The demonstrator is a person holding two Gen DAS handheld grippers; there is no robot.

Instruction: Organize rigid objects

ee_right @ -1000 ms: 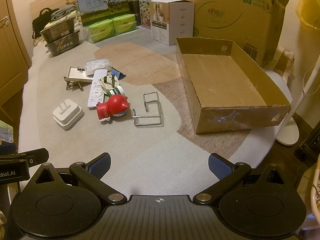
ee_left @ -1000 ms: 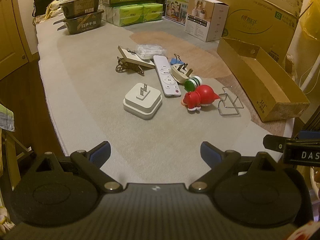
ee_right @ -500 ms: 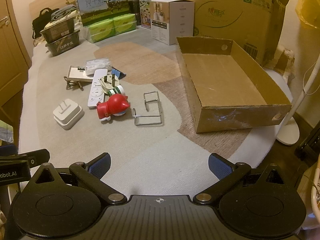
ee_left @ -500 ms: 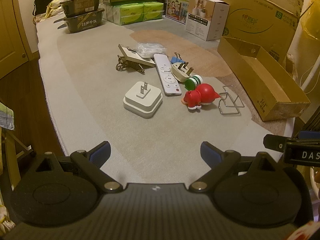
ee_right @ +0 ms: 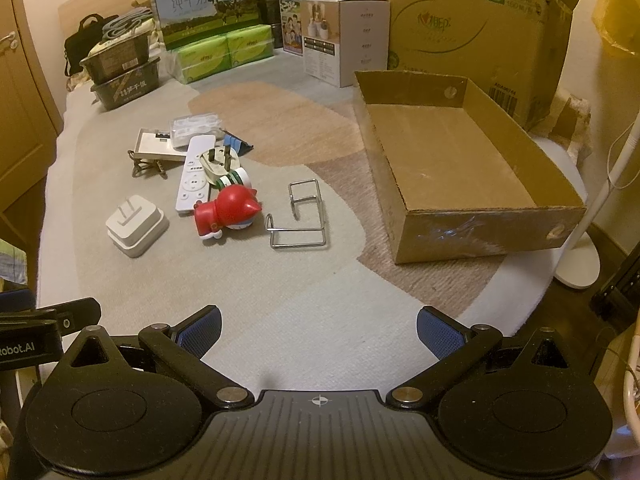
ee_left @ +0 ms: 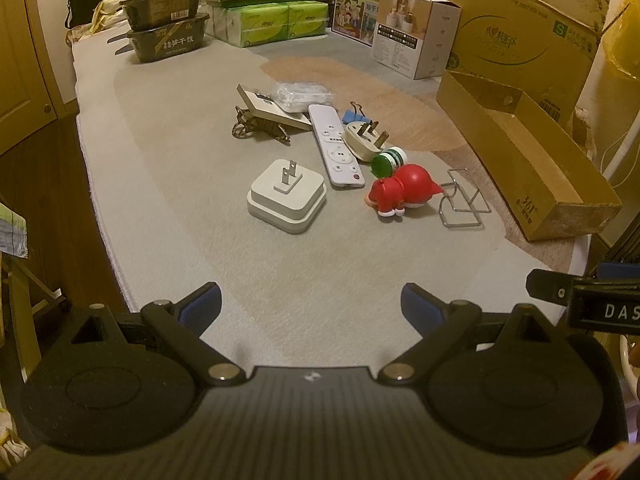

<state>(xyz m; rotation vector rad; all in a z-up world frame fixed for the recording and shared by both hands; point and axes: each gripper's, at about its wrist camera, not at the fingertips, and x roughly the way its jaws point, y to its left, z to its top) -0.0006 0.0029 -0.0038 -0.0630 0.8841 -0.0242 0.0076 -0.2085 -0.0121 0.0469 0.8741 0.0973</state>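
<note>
Nothing has changed in the last sec: both grippers, left & right, hover w/ jaws wide, empty. Cluttered items incl. red figurine lie on rug beside empty cardboard tray; sorting not begun.

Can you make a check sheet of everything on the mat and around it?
Surface: grey and tan mat.
Job's things: tray box empty; red toy, remote, white plug, wire rack, green bottle lie loose beside it.
Clutter: milk cartons, tissue packs at the back.
Grippers: left gripper, right gripper open, empty.
Cables: nothing seen.
Surroundings: white stand, wooden door.
</note>
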